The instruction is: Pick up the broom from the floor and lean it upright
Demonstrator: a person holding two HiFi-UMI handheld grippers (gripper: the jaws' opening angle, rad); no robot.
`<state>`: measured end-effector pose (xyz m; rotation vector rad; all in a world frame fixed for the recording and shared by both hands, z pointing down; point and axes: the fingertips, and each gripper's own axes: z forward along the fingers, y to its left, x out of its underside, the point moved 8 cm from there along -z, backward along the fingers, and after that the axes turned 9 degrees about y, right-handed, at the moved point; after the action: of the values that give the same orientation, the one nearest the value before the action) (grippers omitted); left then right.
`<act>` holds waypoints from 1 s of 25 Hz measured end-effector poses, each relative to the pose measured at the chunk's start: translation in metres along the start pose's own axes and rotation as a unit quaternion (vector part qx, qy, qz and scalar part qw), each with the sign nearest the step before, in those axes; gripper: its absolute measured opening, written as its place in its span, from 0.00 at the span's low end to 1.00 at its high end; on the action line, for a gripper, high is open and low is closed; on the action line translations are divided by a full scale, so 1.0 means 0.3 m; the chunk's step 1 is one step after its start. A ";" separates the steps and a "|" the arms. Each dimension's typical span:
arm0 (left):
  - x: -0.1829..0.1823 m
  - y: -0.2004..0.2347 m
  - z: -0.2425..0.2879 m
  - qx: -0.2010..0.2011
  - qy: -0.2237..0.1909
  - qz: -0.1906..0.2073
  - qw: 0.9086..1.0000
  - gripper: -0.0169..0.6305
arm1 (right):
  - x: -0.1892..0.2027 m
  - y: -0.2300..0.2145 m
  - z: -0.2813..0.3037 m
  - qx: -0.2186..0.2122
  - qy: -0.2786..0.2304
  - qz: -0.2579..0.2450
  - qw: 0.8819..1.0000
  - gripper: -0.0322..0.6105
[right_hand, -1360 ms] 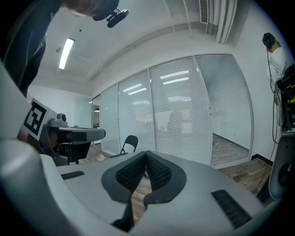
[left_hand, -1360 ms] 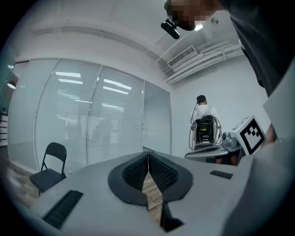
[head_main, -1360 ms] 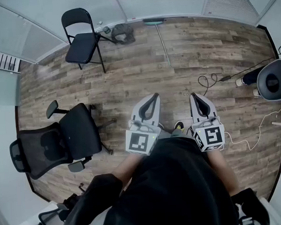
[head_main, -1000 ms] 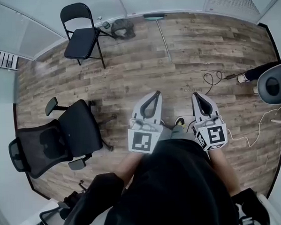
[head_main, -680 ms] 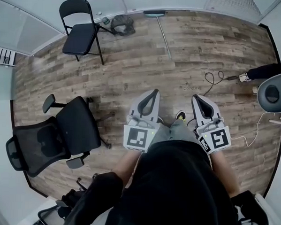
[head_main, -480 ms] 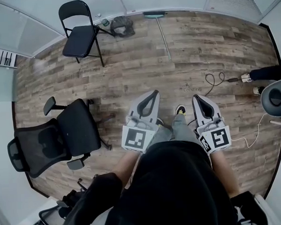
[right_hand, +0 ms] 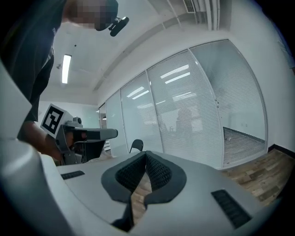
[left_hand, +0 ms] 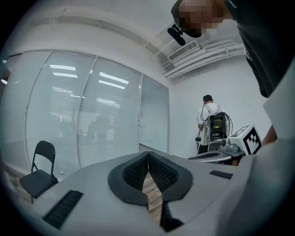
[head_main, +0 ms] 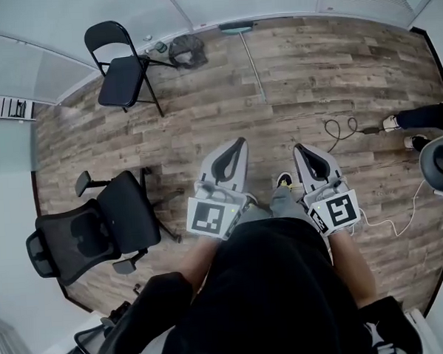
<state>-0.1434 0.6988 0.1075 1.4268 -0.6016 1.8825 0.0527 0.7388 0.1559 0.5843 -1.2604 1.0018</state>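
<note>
The left gripper (head_main: pixel 238 143) and right gripper (head_main: pixel 299 148) are held out side by side in front of the person, both pointing roughly level toward the far wall. In the left gripper view, the left gripper (left_hand: pixel 148 155) has its ribbed pads pressed together at the tip with nothing between them (only wood floor shows through the slot behind the tip). The right gripper view shows the same of the right gripper (right_hand: pixel 145 155): jaws together and empty.

The broom (head_main: pixel 252 66) lies flat on the wood floor (head_main: pixel 204 129), well ahead of both grippers and apart from them. Its handle runs away from the gap between the two grippers, and its teal head (head_main: pixel 235 27) is at the far end against the wall.

Ahead and to the left of the left gripper stands a black folding chair (head_main: pixel 123 70), with a dark bag (head_main: pixel 185 50) on the floor between it and the broom head. A black office chair (head_main: pixel 98 227) sits directly left of the left gripper. A black cable (head_main: pixel 341 129) curls on the floor ahead and to the right of the right gripper. One shoe (head_main: pixel 284 180) of the person shows between the grippers. In the left gripper view, another person (left_hand: pixel 209 122) stands by the far wall beyond the right gripper (left_hand: pixel 239 146).
</note>
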 end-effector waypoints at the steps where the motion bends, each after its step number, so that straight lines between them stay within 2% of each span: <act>1: -0.009 -0.005 0.027 -0.001 0.001 0.004 1.000 0.06 | -0.003 -0.024 0.007 -0.004 -0.002 -0.002 1.000 0.08; 6: -0.044 -0.012 0.110 -0.017 0.007 0.009 1.000 0.06 | -0.029 -0.108 0.050 -0.024 -0.011 -0.004 1.000 0.08; 12: -0.044 0.056 0.151 -0.025 0.010 0.004 1.000 0.06 | -0.045 -0.160 0.147 -0.021 -0.015 0.009 1.000 0.08; 25: -0.056 0.428 0.258 0.000 -0.016 -0.023 1.000 0.06 | -0.176 -0.152 0.529 -0.010 0.012 -0.024 1.000 0.08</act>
<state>-0.1883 0.5552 0.1193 1.4601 -0.5797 1.8272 0.0131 0.5700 0.1519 0.5824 -1.2281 0.9534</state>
